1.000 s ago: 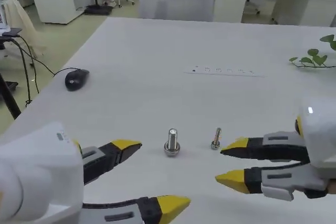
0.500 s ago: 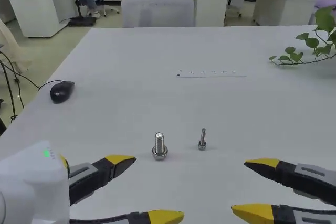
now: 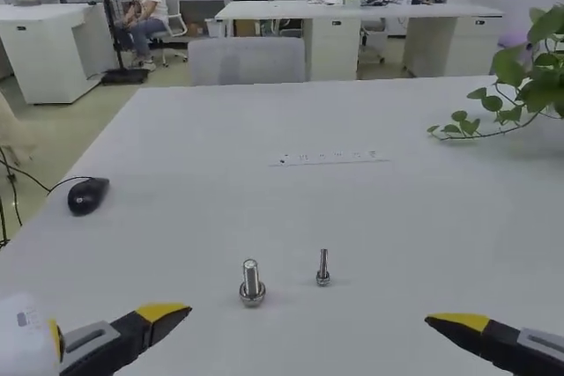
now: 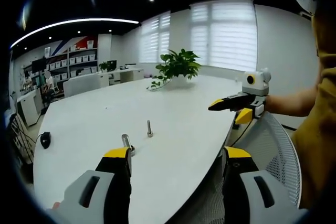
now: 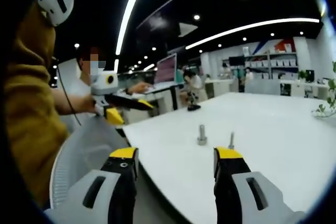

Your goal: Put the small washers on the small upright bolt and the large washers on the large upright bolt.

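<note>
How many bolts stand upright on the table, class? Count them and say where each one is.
2. The large bolt stands near the front edge of the table. The small bolt stands just to its right, apart from it. Nothing in view could hide another.

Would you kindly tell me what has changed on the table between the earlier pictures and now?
Both grippers have pulled back: the left gripper away from the large bolt, the right gripper away from the small bolt. Nothing was taken hold of or let go. Both pairs of jaws stay open and empty; the bolts and the mouse have not moved.
</note>
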The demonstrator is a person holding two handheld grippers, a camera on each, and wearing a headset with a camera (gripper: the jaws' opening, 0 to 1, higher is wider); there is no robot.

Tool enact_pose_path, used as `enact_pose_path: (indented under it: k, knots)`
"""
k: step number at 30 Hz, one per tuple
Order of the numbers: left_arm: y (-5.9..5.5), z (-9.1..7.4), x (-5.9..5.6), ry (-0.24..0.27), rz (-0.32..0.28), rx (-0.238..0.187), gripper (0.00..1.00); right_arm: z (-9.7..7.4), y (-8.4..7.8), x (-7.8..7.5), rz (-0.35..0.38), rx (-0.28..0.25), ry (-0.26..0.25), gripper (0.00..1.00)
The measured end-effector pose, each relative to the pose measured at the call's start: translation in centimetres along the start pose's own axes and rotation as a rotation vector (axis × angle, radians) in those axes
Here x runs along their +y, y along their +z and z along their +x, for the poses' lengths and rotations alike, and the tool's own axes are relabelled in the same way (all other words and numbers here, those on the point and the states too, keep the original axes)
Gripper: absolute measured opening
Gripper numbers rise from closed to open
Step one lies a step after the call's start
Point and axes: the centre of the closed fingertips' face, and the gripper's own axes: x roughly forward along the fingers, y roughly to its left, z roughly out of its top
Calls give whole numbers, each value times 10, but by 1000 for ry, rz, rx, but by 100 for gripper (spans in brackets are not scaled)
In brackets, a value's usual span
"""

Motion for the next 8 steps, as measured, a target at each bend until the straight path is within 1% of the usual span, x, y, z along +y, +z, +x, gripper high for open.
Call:
enact_pose_path:
  k: [2,4,5,8]
  knots:
    - [0,-2,-1,9,6,5,70,3,3,1,-7,-8,1,59]
    - [3,-4,-1,14,10,-4,70,7,6,4,-9,-15,11,59]
    - [5,-5,-1,20,4,-13,70,9,6,6,-15,-9,14,59]
    - [6,-6,0,27,-3,-19,70,10,4,6,-21,3,18,58]
